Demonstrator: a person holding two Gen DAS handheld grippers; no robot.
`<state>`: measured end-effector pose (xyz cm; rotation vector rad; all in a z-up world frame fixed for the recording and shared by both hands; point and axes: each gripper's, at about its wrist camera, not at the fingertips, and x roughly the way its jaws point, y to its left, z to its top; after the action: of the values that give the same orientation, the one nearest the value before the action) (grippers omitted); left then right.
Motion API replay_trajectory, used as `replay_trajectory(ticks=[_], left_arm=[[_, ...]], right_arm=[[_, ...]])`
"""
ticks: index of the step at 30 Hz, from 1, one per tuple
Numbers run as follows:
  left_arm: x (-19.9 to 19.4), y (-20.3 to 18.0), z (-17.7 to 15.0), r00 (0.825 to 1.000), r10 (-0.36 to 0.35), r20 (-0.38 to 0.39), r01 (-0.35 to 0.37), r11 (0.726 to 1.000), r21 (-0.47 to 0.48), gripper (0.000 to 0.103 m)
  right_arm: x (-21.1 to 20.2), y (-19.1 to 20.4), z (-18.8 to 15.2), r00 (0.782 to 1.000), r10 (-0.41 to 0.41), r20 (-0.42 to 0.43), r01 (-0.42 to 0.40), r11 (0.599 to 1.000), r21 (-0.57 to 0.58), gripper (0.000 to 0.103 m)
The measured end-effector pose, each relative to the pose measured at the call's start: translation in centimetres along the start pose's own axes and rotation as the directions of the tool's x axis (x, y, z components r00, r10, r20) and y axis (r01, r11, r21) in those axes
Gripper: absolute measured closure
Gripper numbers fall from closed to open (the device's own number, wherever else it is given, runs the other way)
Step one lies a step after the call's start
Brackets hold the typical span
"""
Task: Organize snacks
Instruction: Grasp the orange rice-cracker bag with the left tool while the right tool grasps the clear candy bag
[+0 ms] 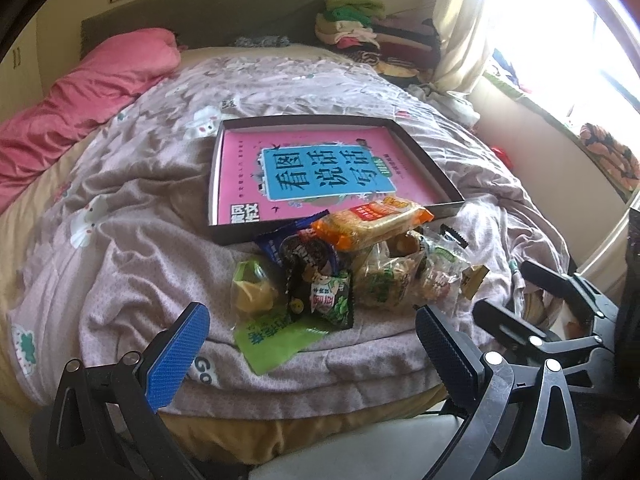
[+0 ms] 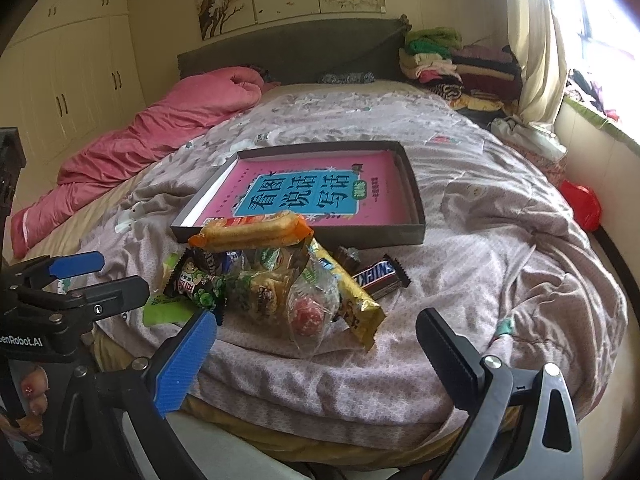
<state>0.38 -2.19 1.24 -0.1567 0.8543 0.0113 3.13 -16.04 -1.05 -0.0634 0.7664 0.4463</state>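
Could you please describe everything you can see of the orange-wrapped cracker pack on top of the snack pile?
The orange cracker pack is a long, glossy plastic wrapper, orange at its crimped ends with a clear middle showing pale golden crackers and a red label along the top. It appears sealed and lies on its side, highest on the snack pile, resting on other packets. Its far edge sits at or against the front wall of the shallow grey box on the bedspread. Neither hand-held gripper touches it.
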Motion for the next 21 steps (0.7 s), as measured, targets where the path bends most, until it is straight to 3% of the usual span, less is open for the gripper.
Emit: replay_trajectory(ticks=[12,21], left_arm=[[1.4,0.5,2.1,0.998,-0.055,0.002,0.055,0.998,0.025,0.000],[3.6,-1.5,4.9,0.998,-0.057,-0.009,0.058,0.975,0.212,0.005]], right_arm=[[2.9,0.0,-0.3,0.996,0.053,-0.077,-0.052,0.999,0.016,0.024],[4.6,-0.6,-0.3,0.992,0.074,-0.103,-0.069,0.997,0.046,0.029]])
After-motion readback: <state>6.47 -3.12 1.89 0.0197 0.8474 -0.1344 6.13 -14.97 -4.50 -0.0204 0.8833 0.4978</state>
